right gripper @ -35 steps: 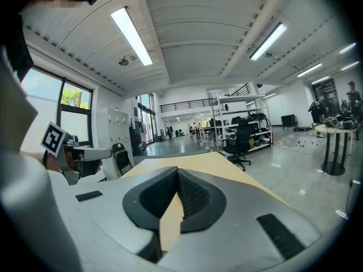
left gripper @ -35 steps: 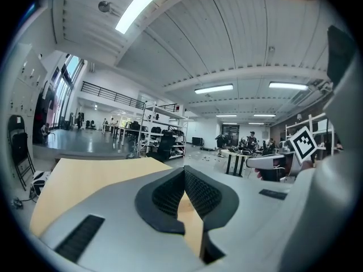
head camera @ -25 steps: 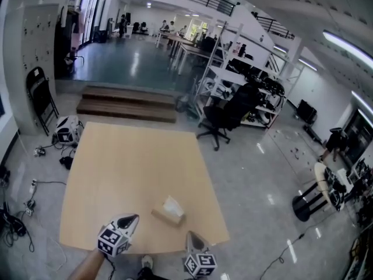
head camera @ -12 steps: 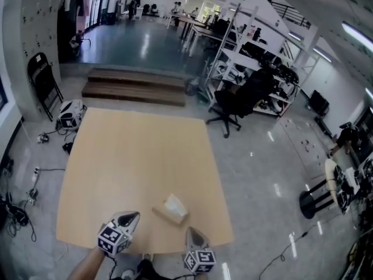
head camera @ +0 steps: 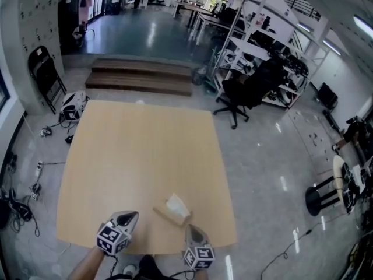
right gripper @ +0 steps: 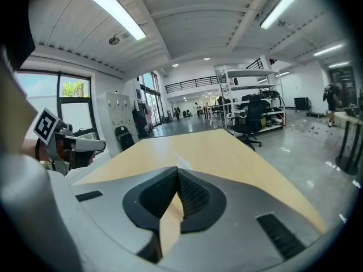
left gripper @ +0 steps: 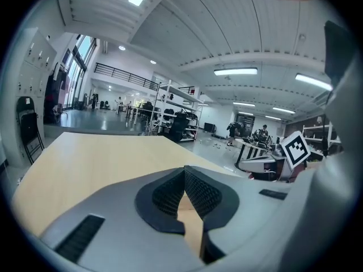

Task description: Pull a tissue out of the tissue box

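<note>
1. I hold a gripper in each hand. My left gripper (head camera: 132,217) is over the near edge of the table (head camera: 134,150). My right gripper (head camera: 192,231) is at the same edge, off to the right of it.
2. The jaws of my left gripper are closed. The dark bumpy pads (left gripper: 198,192) meet at the tip. Nothing is between them.
3. The jaws of my right gripper are closed too. Its pads (right gripper: 191,196) touch at the tip, and they hold nothing.
4. The tissue box (head camera: 168,215) lies on the table, close to the near edge. It is a small tan box. It sits between my two grippers and a little farther out than their tips.
5. My grippers are near the box, but neither one touches it.
6. A white tissue (head camera: 176,203) sticks up out of the top of the box.
7. Both grippers point out across the table and tip down a little.
8. Past the far edge of the table there are wide wooden steps (head camera: 140,77).
9. A black office chair (head camera: 245,92) stands on the shiny floor to the right of the steps. Metal shelves (head camera: 262,39) full of things stand behind it.
10. A black folding chair (head camera: 44,69) stands by the wall on the left. Cables (head camera: 20,212) lie on the floor on that side.
</note>
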`<act>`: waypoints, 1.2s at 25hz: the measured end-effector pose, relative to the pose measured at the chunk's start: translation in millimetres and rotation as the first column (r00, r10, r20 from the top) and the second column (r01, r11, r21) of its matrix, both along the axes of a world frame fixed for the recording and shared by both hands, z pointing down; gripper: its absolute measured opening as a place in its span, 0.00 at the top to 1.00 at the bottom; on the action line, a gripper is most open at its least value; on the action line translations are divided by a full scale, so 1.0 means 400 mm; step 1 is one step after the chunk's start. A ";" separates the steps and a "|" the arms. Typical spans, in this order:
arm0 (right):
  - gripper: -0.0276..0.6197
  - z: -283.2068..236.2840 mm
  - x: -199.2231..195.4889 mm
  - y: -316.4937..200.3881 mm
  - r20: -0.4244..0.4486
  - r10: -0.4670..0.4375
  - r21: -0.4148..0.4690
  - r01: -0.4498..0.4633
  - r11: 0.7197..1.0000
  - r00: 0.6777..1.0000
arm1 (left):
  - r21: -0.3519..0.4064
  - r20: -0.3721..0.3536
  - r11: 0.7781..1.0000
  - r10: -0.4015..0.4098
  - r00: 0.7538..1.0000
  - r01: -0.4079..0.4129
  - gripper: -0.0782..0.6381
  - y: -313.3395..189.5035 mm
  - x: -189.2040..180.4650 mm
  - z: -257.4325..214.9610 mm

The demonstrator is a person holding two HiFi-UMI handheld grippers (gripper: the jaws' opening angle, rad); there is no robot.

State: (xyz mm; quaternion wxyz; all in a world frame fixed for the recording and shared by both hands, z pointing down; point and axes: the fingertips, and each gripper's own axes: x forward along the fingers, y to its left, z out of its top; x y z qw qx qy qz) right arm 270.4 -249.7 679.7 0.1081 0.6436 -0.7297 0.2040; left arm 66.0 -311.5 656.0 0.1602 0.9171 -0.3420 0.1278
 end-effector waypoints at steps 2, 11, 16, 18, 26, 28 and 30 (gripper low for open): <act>0.94 0.018 0.005 -0.009 0.007 -0.004 -0.007 0.004 1.000 1.000 | -0.010 0.001 1.000 -0.004 1.000 0.004 0.88 -0.002 0.002 0.004; 0.94 0.069 0.040 -0.059 -0.049 0.016 -0.028 -0.017 0.999 0.999 | -0.042 0.024 0.999 -0.013 1.000 0.014 0.88 -0.019 0.015 0.024; 0.80 0.097 0.035 -0.086 -0.048 -0.013 -0.030 0.012 0.999 0.999 | -0.052 0.034 0.999 -0.006 0.999 0.008 0.88 -0.023 0.023 0.041; 0.75 0.109 0.034 -0.094 -0.035 -0.018 -0.039 0.017 0.999 0.999 | -0.057 0.036 0.998 -0.006 0.999 0.008 0.88 -0.025 0.024 0.047; 0.67 0.154 0.042 -0.129 -0.005 -0.018 -0.078 0.017 0.997 1.000 | -0.060 0.040 0.998 -0.008 0.999 0.010 0.88 -0.038 0.027 0.046; 0.67 0.164 0.040 -0.133 0.010 -0.018 -0.092 0.019 0.996 1.000 | -0.067 0.047 0.998 -0.013 0.999 0.016 0.88 -0.037 0.025 0.052; 0.67 0.171 0.030 -0.134 0.033 -0.031 -0.105 0.034 0.994 0.999 | -0.072 0.052 0.997 -0.016 0.999 0.020 0.88 -0.036 0.021 0.056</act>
